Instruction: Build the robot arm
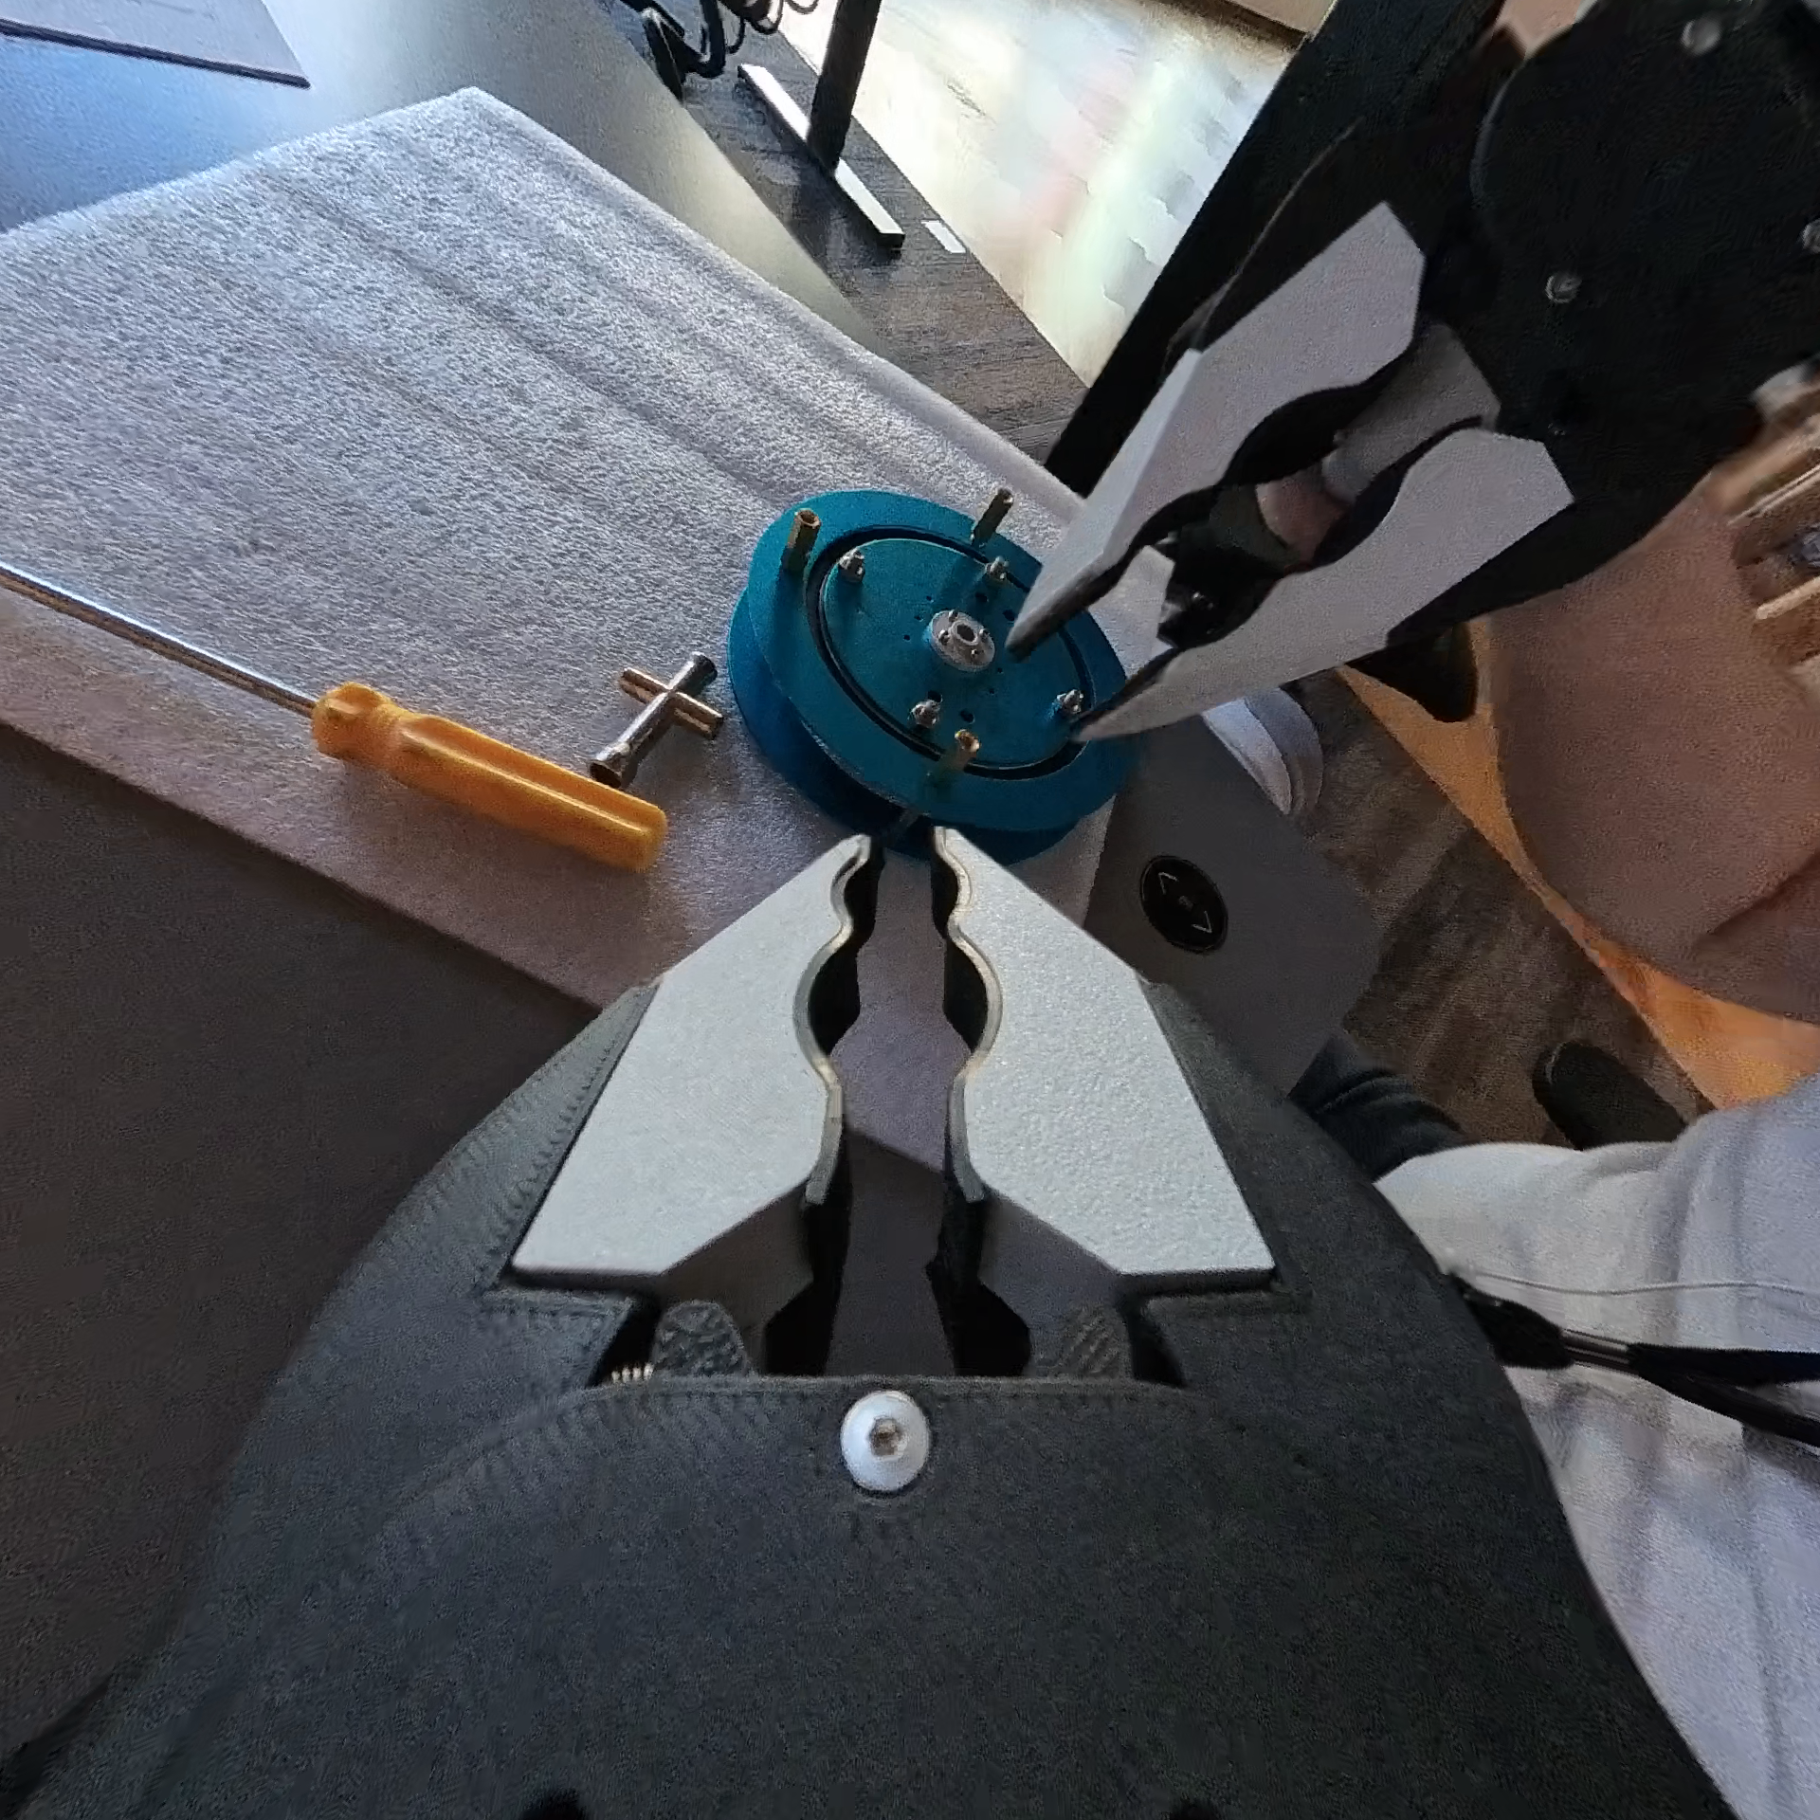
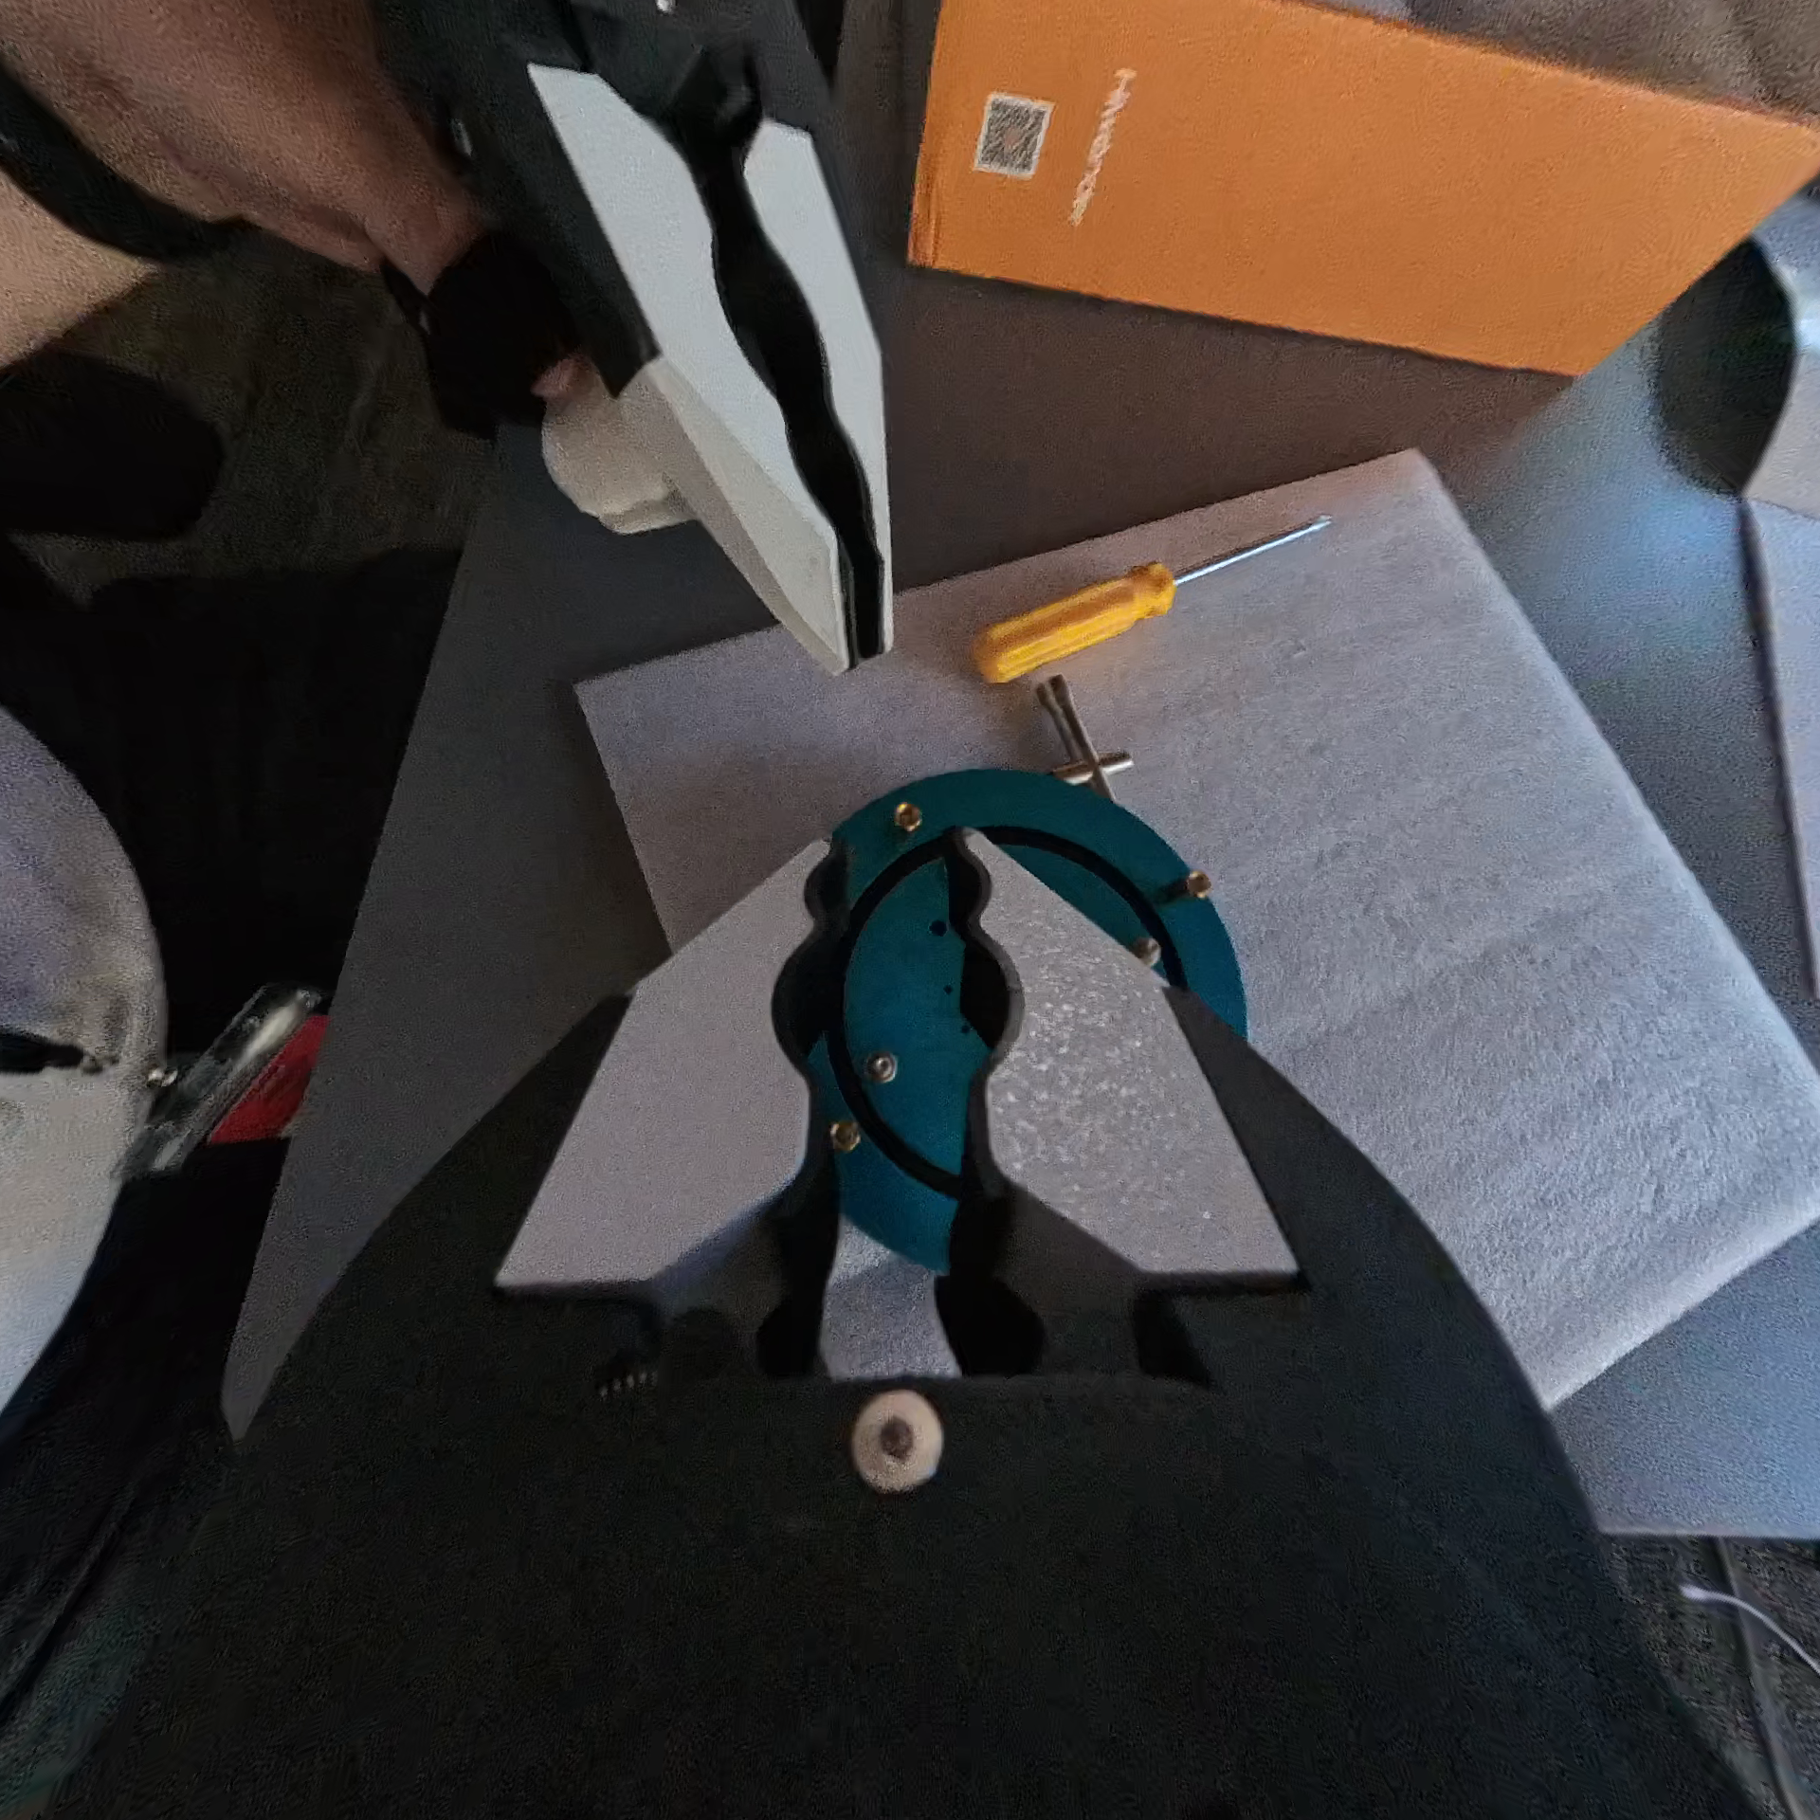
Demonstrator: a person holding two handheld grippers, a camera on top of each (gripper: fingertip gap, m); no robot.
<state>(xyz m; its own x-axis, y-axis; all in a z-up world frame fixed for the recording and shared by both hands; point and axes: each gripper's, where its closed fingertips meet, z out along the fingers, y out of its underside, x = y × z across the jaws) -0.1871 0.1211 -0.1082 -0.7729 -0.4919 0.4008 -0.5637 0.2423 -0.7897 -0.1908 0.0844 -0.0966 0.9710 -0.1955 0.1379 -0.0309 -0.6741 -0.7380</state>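
Note:
A blue round disc (image 1: 886,689) with brass standoffs, silver screws and a silver hub lies on a grey foam mat (image 1: 345,394). My right gripper (image 1: 1052,689) comes in from the upper right. It is open, with one tip beside the hub and the other by a screw near the inner plate's edge; I cannot tell whether the tips touch. In the right wrist view the disc (image 2: 916,1034) shows between the right gripper's (image 2: 901,847) fingers. My left gripper (image 1: 906,847) is narrowly open and empty, just short of the disc's near rim. It also shows in the right wrist view (image 2: 867,650), raised above the mat.
A yellow-handled screwdriver (image 1: 483,778) and a cross-shaped metal socket key (image 1: 660,724) lie on the mat left of the disc. An orange box (image 2: 1330,177) stands beyond the mat on the dark table. A round black button (image 1: 1182,904) sits near the table edge. A person's sleeve (image 1: 1625,1379) is at the right.

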